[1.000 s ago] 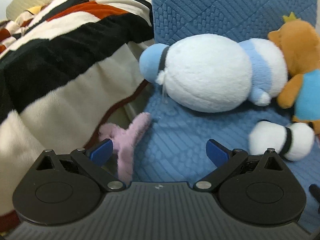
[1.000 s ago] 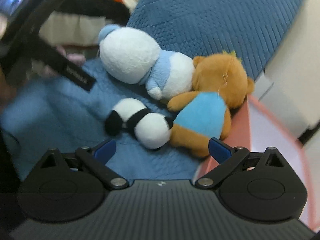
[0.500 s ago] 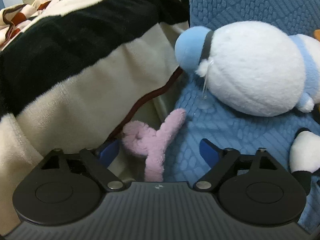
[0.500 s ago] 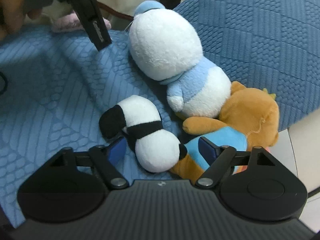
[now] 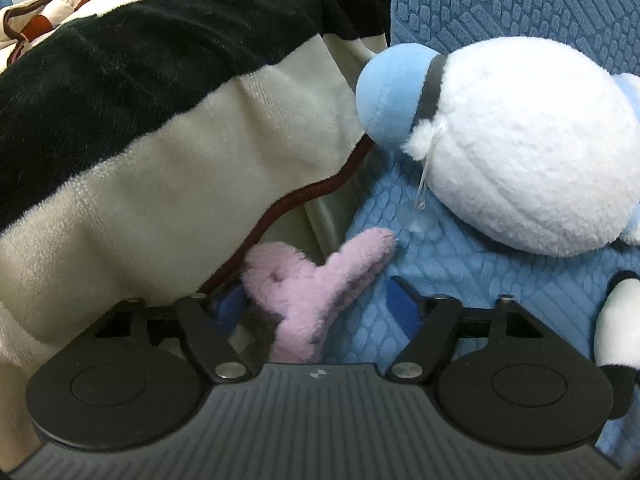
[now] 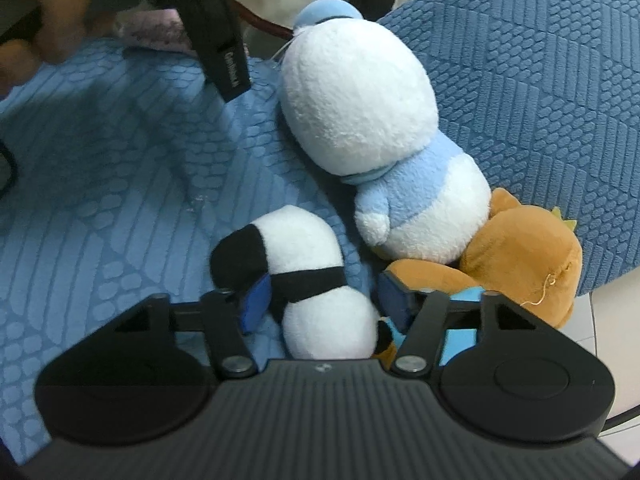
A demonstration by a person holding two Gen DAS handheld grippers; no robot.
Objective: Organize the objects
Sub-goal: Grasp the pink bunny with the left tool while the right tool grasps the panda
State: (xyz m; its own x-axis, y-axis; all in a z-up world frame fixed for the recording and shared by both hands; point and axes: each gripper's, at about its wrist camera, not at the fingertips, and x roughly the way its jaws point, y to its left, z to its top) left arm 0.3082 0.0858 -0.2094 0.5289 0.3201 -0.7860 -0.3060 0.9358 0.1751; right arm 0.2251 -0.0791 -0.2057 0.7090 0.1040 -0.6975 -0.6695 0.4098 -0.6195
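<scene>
Your left gripper (image 5: 316, 304) sits low in the lower centre of the left wrist view, its fingers apart on either side of the pink plush (image 5: 308, 280), which lies right between them: one blue pad is tucked behind the toy's rounded left lobe, the other stands clear to the right on the blue quilted cushion (image 5: 460, 264). The toy's long limb points up and to the right, toward the middle of the frame, so its long axis runs slantwise across the gap, not straight along it; I judge that closing here would catch the thick middle where the lobes meet. It is pale lilac, fuzzy and soft, half tucked under the hem of the striped blanket (image 5: 160, 140) at left. Your right gripper (image 6: 316, 300) is likewise spread, at lower centre of the right wrist view, with the black-and-white plush (image 6: 304, 280) lying between the pads; whether either pad touches it yet is hard to tell. That toy is a white capsule with a black end and a black band, its long axis running up and to the left from the fingers. Above it lies the big white-and-blue plush (image 6: 360, 120), and the orange bear (image 6: 524, 260) is at right, touching it.
</scene>
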